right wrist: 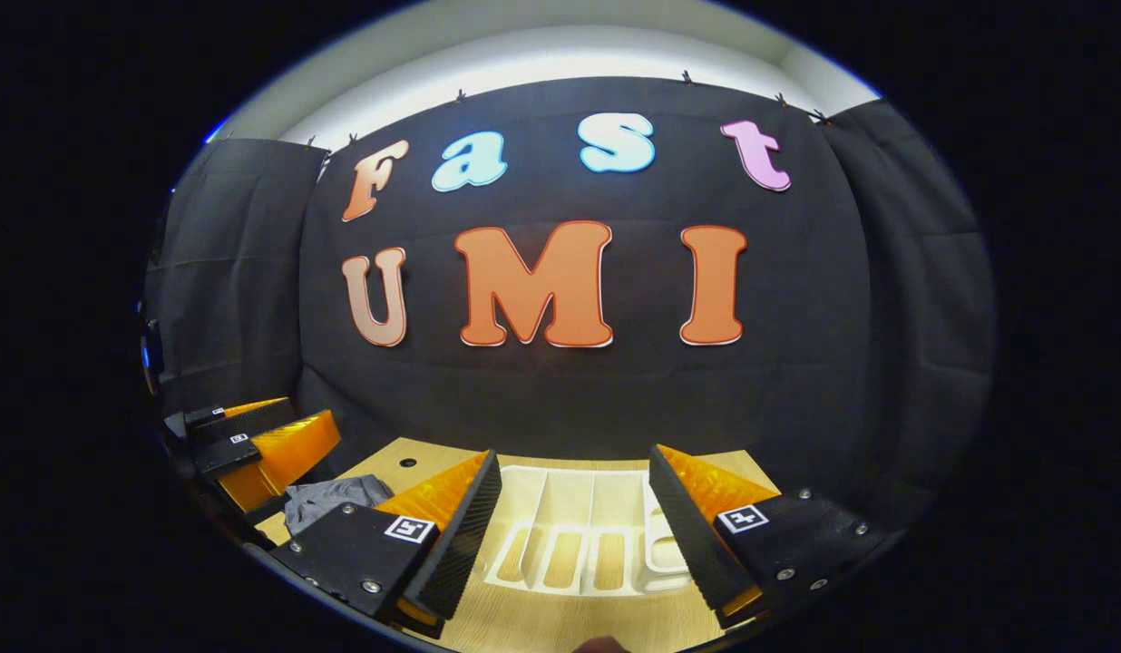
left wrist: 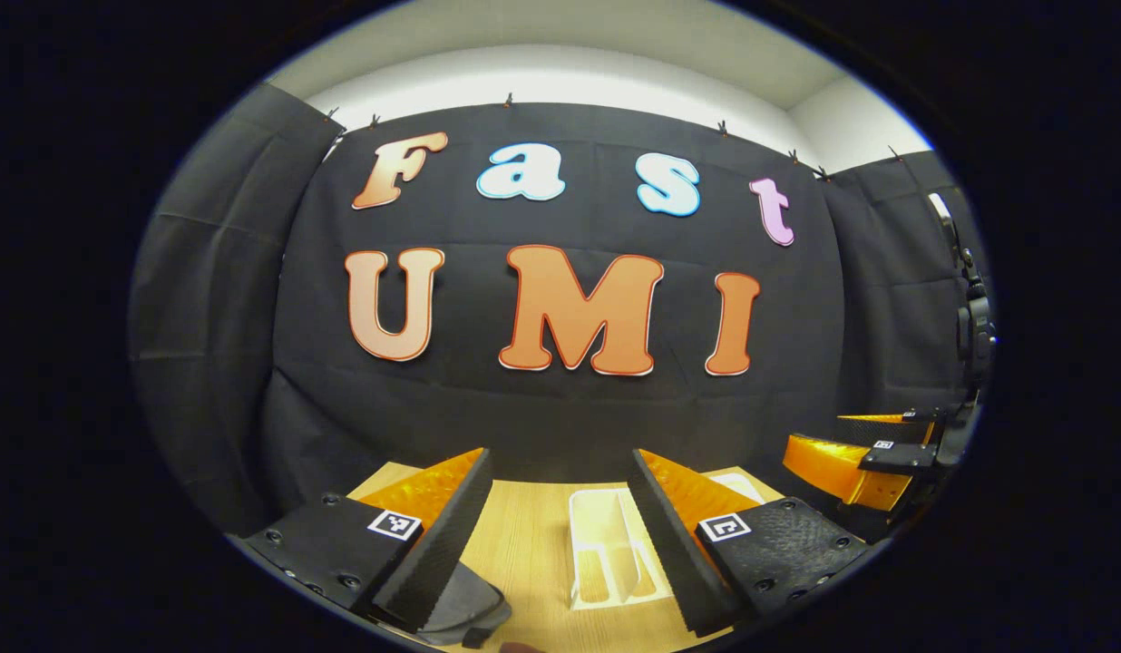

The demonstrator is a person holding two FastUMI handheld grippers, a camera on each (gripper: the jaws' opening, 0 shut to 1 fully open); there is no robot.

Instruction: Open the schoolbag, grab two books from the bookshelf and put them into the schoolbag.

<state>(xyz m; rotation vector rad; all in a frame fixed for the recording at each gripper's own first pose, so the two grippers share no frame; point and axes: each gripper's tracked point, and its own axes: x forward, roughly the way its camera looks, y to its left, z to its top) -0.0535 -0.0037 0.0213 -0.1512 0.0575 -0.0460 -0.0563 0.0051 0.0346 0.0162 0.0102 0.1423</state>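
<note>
White plastic slotted bookshelf rack (right wrist: 583,531) – on light wooden tabletop (right wrist: 542,617) at 12 o'clock of right gripper (right wrist: 571,521), between its wide-spread fingers; slots show bare wood. Grey fabric schoolbag (right wrist: 329,501) – at 9 o'clock, beside left gripper (left wrist: 560,521), jaws wide, nothing held. Books not discernible. Black cloth booth wall (left wrist: 560,417) behind; white ceiling above.

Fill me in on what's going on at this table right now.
Nothing is being handled at this moment. A person holds two grippers above a wooden table, both with fingers spread and empty. The left gripper looks onto a white slotted bookshelf, with the grey schoolbag under its left finger. The right gripper faces the same rack, whose slots look empty. No books are visible, and the bag has not been touched.
</note>
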